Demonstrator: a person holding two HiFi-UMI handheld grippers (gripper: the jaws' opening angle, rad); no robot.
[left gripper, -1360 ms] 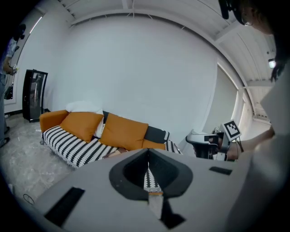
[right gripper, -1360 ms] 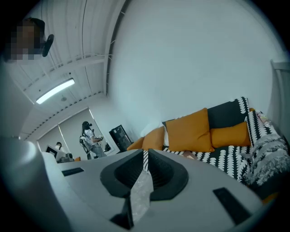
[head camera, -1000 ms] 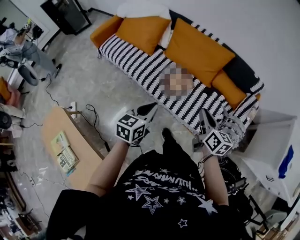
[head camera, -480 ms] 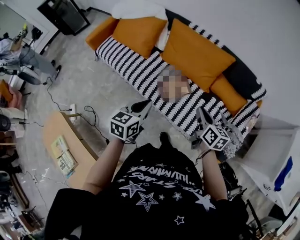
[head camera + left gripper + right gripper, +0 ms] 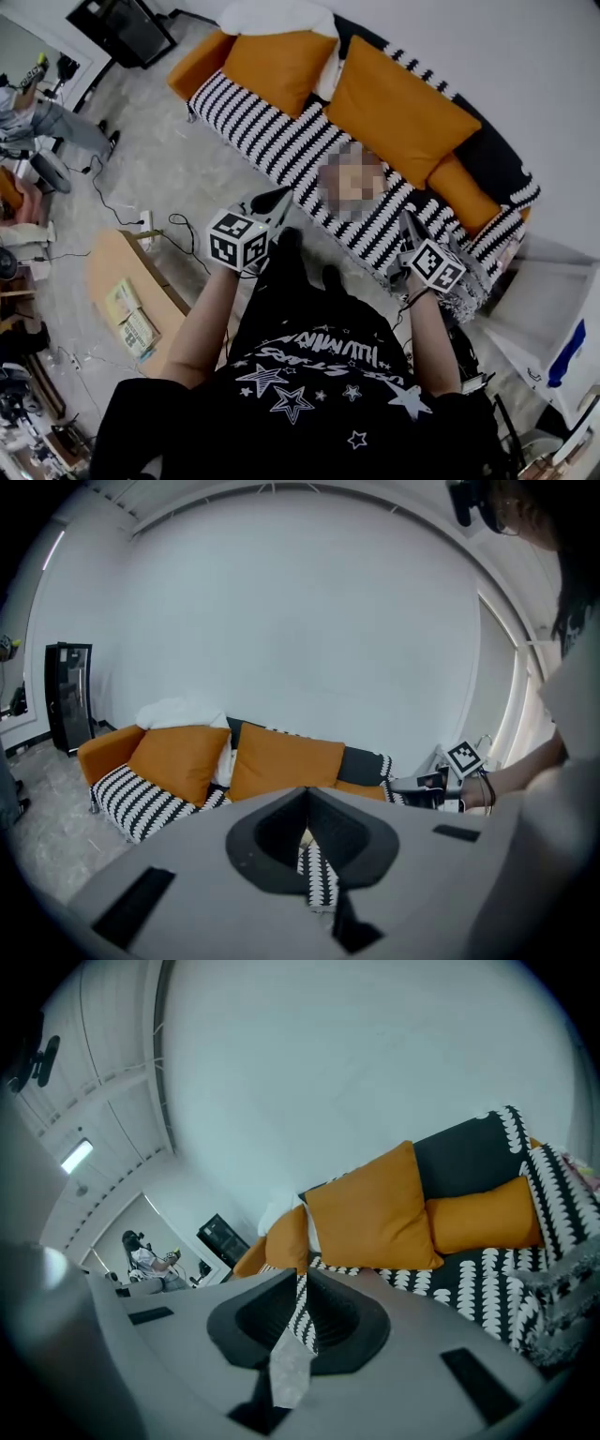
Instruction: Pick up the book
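I stand in front of a sofa (image 5: 272,127) with a black-and-white striped seat and orange cushions (image 5: 398,103). No book shows plainly on it, and the middle of the seat is masked in the head view. Through the slit of the left gripper view a small pale thing (image 5: 305,837) lies on the stripes; I cannot tell what it is. My left gripper (image 5: 279,197) (image 5: 306,794) is shut and empty, held in the air short of the seat's front edge. My right gripper (image 5: 408,220) (image 5: 300,1281) is shut and empty too, over the sofa's right part.
A low wooden table (image 5: 108,258) at the left carries a few booklets (image 5: 131,319). Cables (image 5: 178,230) run over the floor beside it. A white cabinet (image 5: 553,300) stands at the right. A black cabinet (image 5: 122,28) and a seated person (image 5: 47,117) are far left.
Both grippers have moved forward toward the sofa, the left one also leftward in the picture. A leg has stepped ahead. Both jaws stay shut.
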